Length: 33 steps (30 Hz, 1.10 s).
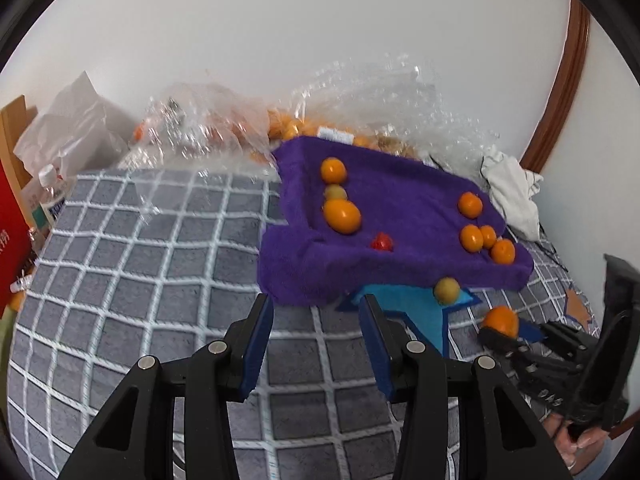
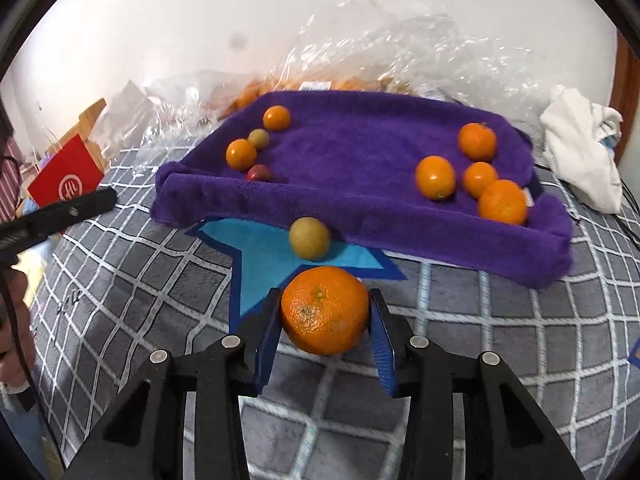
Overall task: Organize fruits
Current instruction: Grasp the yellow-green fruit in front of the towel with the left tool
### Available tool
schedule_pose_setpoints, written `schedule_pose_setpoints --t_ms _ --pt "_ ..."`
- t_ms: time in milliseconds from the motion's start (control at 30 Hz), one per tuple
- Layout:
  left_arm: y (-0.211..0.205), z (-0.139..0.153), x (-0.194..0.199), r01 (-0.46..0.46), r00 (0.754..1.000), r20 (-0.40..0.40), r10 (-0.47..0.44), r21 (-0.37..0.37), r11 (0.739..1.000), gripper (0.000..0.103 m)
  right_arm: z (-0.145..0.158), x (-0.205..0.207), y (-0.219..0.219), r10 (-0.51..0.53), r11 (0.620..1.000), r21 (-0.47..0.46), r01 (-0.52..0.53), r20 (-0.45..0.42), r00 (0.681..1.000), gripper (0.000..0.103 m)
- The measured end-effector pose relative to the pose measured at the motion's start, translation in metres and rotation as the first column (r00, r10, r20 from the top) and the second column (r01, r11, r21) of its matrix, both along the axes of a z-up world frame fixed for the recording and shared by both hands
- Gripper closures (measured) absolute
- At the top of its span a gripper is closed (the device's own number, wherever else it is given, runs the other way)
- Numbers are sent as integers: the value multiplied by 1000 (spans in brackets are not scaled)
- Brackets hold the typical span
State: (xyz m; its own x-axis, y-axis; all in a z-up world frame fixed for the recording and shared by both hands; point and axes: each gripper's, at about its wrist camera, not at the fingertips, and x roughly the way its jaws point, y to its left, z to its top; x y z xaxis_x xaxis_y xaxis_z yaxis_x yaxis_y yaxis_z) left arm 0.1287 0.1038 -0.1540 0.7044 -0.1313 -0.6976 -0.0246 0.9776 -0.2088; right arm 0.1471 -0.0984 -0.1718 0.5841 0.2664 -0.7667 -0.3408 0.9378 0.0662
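Grey checked bedding [image 2: 520,340] with white grid lines covers the surface, and a white wall rises behind it. On the bedding sits a purple plush tray [image 2: 360,208] with soft raised walls; crinkled clear plastic bags [image 2: 400,48] behind it hide more orange fruit, too blurred to count. Inside the tray, four oranges [image 2: 435,177] cluster toward its right end, and toward the left lie two more oranges, a small yellow-green fruit and a red fruit [image 2: 258,173] half hidden by the front wall. A blue star-shaped patch [image 2: 260,256] pokes out from under the tray, with a yellow-green fruit [image 2: 309,238] resting on it against the tray's wall. The right gripper [image 2: 325,320] has its blue pads clamped on a large orange [image 2: 324,314] just in front of the star. The left gripper [image 1: 316,316] hangs over bare bedding, fingers apart with nothing between them. A white cloth [image 2: 580,148] lies crumpled at the right, a red box [image 2: 66,184] at the left, partly cut off.
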Motion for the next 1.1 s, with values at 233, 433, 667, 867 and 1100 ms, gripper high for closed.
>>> schedule_pose_setpoints --t_ms 233,433,667,867,1100 --pt "-46 -5 8 113 992 -56 -111 23 993 61 11 -17 -35 -56 998 -18 56 37 998 62" --pt "-99 -12 26 199 978 -81 -194 57 978 60 14 -31 -60 -81 996 -37 84 80 994 62" --pt "-127 -27 56 140 986 -97 -135 43 989 60 16 -39 -92 -126 992 -1 126 77 989 62" --pt "-135 -42 72 84 993 -85 -81 34 996 76 19 -46 -105 -156 988 16 155 91 984 62" --pt "-124 -31 55 98 993 -71 -95 39 994 76 17 -46 -107 -174 985 28 173 70 982 62"
